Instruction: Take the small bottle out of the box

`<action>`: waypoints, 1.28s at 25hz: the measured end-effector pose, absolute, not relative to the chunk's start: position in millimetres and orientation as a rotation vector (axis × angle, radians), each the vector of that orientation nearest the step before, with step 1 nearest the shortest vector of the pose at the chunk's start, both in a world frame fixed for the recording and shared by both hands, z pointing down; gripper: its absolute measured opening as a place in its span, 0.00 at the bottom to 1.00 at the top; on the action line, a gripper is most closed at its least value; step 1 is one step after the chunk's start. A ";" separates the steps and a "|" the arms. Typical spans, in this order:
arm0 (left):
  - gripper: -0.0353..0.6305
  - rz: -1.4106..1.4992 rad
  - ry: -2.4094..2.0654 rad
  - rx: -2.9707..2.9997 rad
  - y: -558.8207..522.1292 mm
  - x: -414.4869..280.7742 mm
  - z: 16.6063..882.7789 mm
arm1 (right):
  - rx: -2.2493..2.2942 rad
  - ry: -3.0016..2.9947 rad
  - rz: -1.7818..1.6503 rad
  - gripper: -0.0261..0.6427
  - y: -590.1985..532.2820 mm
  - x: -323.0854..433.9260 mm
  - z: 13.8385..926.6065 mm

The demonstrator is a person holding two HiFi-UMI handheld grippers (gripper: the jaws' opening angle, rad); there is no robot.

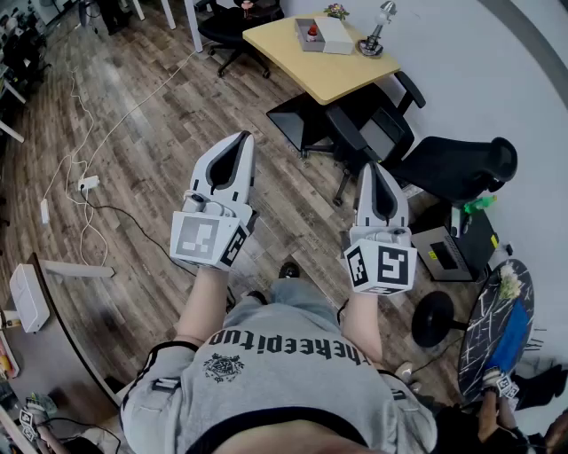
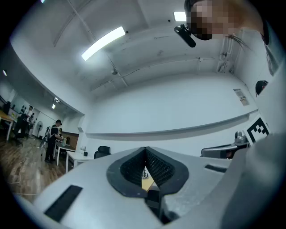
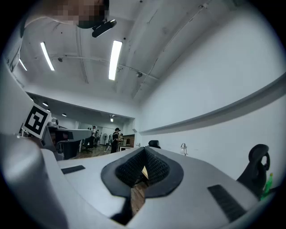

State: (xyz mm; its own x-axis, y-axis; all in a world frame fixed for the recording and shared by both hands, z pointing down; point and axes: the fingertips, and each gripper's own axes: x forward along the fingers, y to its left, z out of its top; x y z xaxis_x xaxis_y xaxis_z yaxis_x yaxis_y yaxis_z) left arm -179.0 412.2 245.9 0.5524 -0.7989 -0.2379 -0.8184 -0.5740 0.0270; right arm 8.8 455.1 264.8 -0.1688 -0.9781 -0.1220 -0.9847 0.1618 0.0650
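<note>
Far ahead stands a yellow table [image 1: 333, 71] with a grey open box [image 1: 307, 35] on it; a small red thing shows inside, and I cannot tell a bottle there. Beside it lies a white box [image 1: 335, 35]. My left gripper [image 1: 241, 138] is held out over the wood floor, well short of the table, its jaws shut with nothing between them. My right gripper [image 1: 371, 167] is alongside it, also shut and empty. In the left gripper view the left gripper [image 2: 145, 150] has its black pads meeting at the tip. The right gripper [image 3: 144, 150] looks the same in its own view.
Black office chairs [image 1: 377, 124] stand between me and the table, another [image 1: 232, 27] behind it. A desk lamp [image 1: 374, 34] is on the table's far end. White cables and a power strip [image 1: 87, 183] lie on the floor at left. A computer case [image 1: 448, 253] is at right.
</note>
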 end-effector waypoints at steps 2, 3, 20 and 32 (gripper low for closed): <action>0.06 0.344 1.403 -2.692 412.3 -180.2 245.9 | -1.992 2.353 0.199 0.02 455.6 6.9 264.5; 0.06 0.344 1.401 -2.692 412.1 -180.5 245.8 | -1.992 2.352 0.199 0.02 455.7 6.3 264.5; 0.06 0.359 1.412 -2.649 371.3 -158.8 236.5 | -1.912 2.361 0.218 0.02 404.2 21.2 253.0; 0.06 0.385 1.467 -2.591 335.7 -121.2 234.2 | -1.840 2.381 0.233 0.02 366.4 59.9 248.6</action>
State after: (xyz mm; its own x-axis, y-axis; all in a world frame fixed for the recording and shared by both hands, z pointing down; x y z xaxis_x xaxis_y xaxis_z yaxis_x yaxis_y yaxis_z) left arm -121.2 335.7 234.2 0.4921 -0.8215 -0.2882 -0.8571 -0.5152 0.0050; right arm 59.9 366.4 248.6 -0.2517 -0.9488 -0.1909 -0.9678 0.2474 0.0463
